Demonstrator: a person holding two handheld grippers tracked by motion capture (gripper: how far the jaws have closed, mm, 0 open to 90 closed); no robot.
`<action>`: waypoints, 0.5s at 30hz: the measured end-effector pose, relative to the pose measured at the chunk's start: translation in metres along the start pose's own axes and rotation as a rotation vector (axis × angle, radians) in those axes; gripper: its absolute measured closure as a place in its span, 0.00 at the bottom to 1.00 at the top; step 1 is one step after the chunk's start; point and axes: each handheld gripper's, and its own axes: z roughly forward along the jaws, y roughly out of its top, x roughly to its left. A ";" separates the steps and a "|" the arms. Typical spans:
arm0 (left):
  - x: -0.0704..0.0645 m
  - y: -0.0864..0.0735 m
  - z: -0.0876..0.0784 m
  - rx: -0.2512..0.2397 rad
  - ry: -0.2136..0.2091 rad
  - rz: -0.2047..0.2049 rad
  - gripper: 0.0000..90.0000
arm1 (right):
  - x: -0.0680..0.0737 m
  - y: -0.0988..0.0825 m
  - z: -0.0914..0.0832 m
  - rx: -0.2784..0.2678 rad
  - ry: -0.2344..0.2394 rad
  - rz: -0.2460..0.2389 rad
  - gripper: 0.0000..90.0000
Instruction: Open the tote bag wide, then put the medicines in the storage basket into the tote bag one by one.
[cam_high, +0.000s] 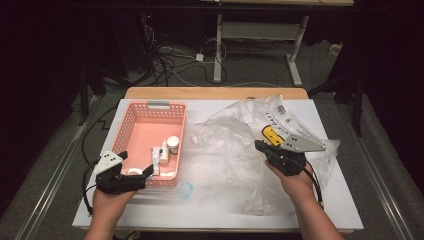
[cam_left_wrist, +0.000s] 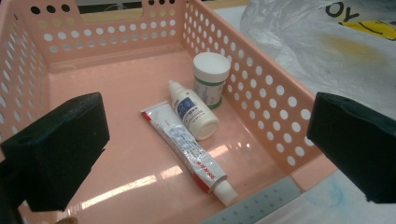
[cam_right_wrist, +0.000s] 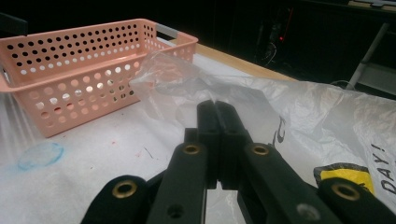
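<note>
The plastic bag (cam_high: 260, 150), clear and crumpled, lies spread over the right half of the table (cam_high: 200, 200), and the right tongs (cam_high: 261, 145) sit at its near left edge with their jaws pressed flat together; in the right gripper view a thin fold of film seems to run into the closed tips, though I cannot tell for sure that it is pinched. The left tongs (cam_high: 146, 172) hang with jaws wide apart at the near rim of the pink basket (cam_high: 131, 125), holding nothing. Inside the basket, nearest the left tongs, lies a tube (cam_left_wrist: 187, 149) with red ends and blue print too small to read, then a white dropper bottle (cam_left_wrist: 194, 114) on its side with a blue label, touching the tube, and beyond it a small white jar (cam_left_wrist: 211, 77) standing upright against the perforated wall. Farther right, the bag shows a yellow mark and black letters, of which "DAY!" can be read in the right gripper view. The main risk, as I judge it, is the slippery film: a shallow pinch could let it slide free when lifted, or a pull could drag the whole bag against the basket. The open left tongs could also knock the bottle or topple the jar when reaching in.
</note>
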 end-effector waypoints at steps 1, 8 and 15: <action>0.001 0.000 0.000 0.000 0.002 -0.004 0.00 | 0.000 0.000 0.000 0.000 0.000 0.000 1.00; 0.001 0.004 0.004 0.030 0.026 -0.013 0.02 | -0.004 -0.003 0.001 0.007 -0.008 0.017 1.00; 0.004 0.026 0.019 0.180 0.017 -0.019 0.02 | -0.004 -0.004 0.005 0.014 0.003 0.013 1.00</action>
